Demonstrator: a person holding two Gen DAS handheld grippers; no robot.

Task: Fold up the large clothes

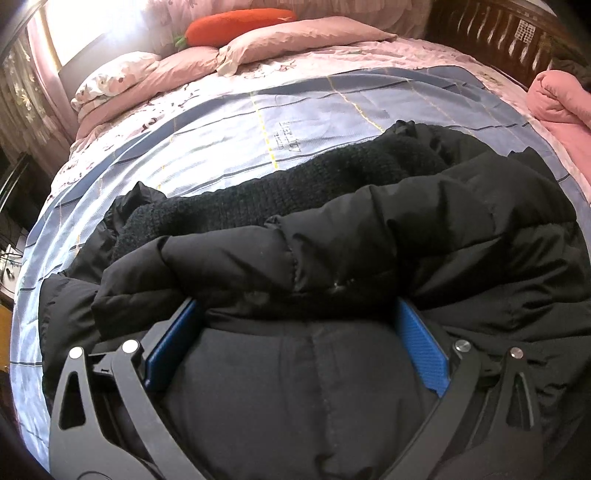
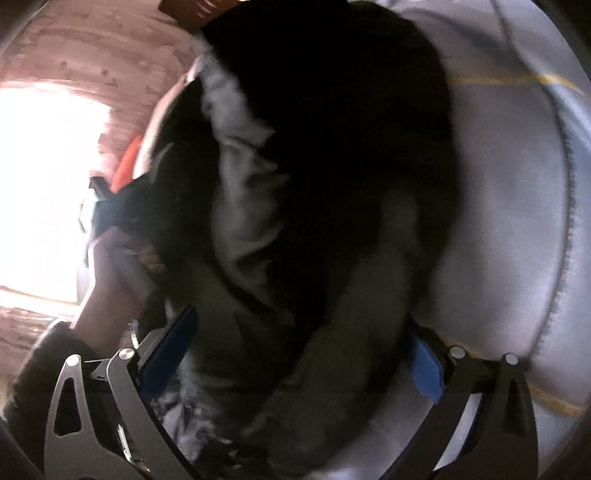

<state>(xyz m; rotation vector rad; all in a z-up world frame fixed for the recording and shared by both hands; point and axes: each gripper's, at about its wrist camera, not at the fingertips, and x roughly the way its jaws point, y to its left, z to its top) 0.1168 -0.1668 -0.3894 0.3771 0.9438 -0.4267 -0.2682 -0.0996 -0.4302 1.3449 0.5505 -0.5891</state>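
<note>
**A:** Your black puffer jacket (image 1: 332, 236) lies bunched across the blue striped sheet (image 1: 221, 122) on the bed, a black knitted piece (image 1: 280, 188) showing along its far edge. I'd judge it bulky but light, soft all through, with a slick shell — it will slump and slide rather than hold a crease. Take it where the fabric is doubled or seamed, not on a single puffed panel.

**B:** And your grippers?

**A:** Your left gripper (image 1: 295, 314) has its jaws wide apart, straddling a thick roll of the jacket; the blue pads (image 1: 421, 350) sit at either side of the roll, and I can't tell whether they press it. Your right gripper (image 2: 303, 343) also stands wide, with dark cloth bulging between the jaws — clamped or merely surrounding it, the blurred picture doesn't say.

**B:** What does each camera give you that the other doesn't?

**A:** The left wrist view shows the whole lay of the bed: pink pillows (image 1: 295, 37), an orange carrot cushion (image 1: 240, 22), the pink quilt (image 1: 561, 103) at the side. The right wrist view shows the jacket's pale grey lining (image 2: 243, 177) and your left hand (image 2: 118, 258), neither visible from the left.
</note>
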